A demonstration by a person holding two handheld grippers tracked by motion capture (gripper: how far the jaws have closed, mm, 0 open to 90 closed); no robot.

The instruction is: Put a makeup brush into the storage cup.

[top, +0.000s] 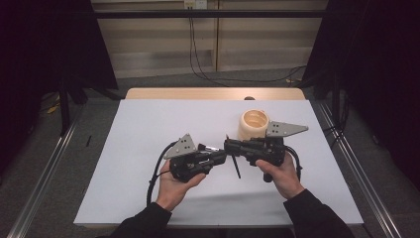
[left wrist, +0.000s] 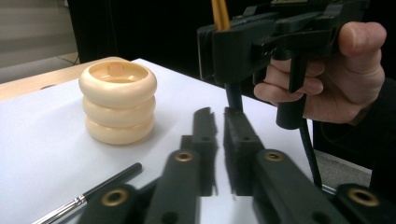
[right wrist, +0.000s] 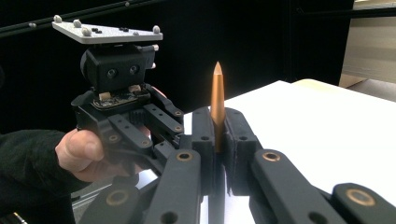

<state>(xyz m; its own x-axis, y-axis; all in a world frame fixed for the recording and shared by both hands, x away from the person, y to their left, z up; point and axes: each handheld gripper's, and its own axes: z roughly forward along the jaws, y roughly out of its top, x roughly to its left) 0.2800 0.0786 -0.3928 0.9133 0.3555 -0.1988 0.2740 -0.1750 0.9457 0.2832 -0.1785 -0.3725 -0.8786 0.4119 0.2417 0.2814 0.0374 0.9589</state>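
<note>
My right gripper (top: pixel 229 146) is shut on a thin brush (top: pixel 236 166); the brush crosses its jaws with the dark part slanting down toward me. In the right gripper view the brush's pointed copper end (right wrist: pixel 217 93) stands up out of the pressed jaws. My left gripper (top: pixel 222 154) faces it tip to tip, a little nearer to me, its jaws (left wrist: pixel 220 122) shut on nothing. A second brush (left wrist: pixel 100 186) with a black handle and silver ferrule lies on the table beside the left gripper. A cream ringed cup (top: pixel 253 124) stands upright behind the right gripper.
A white sheet (top: pixel 148 124) covers the table, with a strip of bare wood (top: pixel 213 93) at the far edge. Metal rails (top: pixel 44 168) run along both sides. Cables (top: pixel 198 59) hang and trail on the floor beyond the table.
</note>
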